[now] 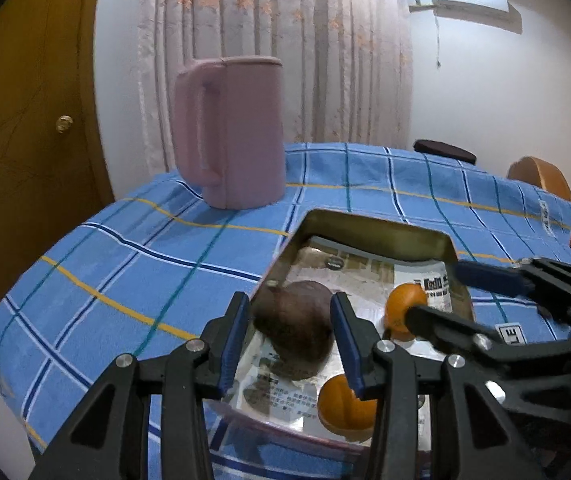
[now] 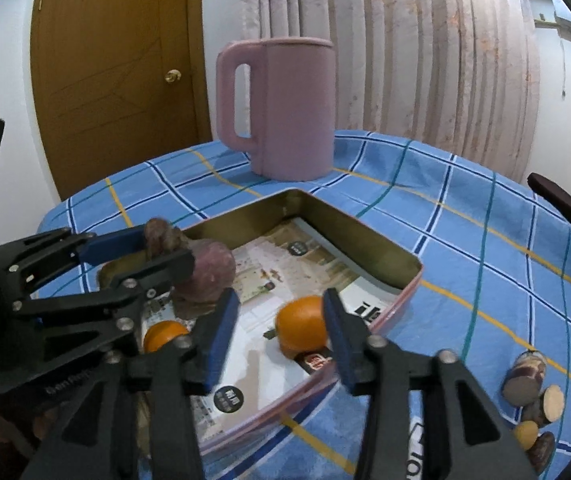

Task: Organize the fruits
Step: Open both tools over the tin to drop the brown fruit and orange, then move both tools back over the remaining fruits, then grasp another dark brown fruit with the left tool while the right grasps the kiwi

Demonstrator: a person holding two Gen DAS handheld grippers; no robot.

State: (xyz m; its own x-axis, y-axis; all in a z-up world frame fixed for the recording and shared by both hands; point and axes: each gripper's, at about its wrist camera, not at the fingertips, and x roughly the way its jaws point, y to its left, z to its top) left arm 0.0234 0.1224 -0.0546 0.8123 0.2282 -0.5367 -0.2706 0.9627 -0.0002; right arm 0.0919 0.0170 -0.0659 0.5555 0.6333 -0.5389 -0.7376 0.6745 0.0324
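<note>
Inside a shallow rectangular metal tin with a pink rim (image 2: 401, 300), lined with printed paper, lie a knobbly purple-brown sweet potato (image 1: 295, 328) and two smooth round oranges. The left gripper (image 1: 291, 334) straddles the sweet potato, blue-padded fingers (image 1: 234, 332) close on either flank; whether they press it or merely bracket it cannot be told from the left wrist view, though the right wrist view suggests a pinch near the tuber's end. The right gripper (image 2: 281, 338) stands wide apart around one glossy orange (image 2: 300, 327), holding nothing, with the second orange (image 2: 163, 335) just beside its left finger.

The risks, as they appear: the lumpy, tapered tuber could twist out of a grip taken near its end, and the slick orange could roll off on the smooth paper if a finger nudges it before both close. The two grippers work near each other and could collide. Out on the blue checked cloth covering the worktop (image 2: 485, 240) sit a tall matte pink plastic jug (image 2: 285, 108) and, near the edge, a heap of cut purple yam pieces (image 2: 533, 396).
</note>
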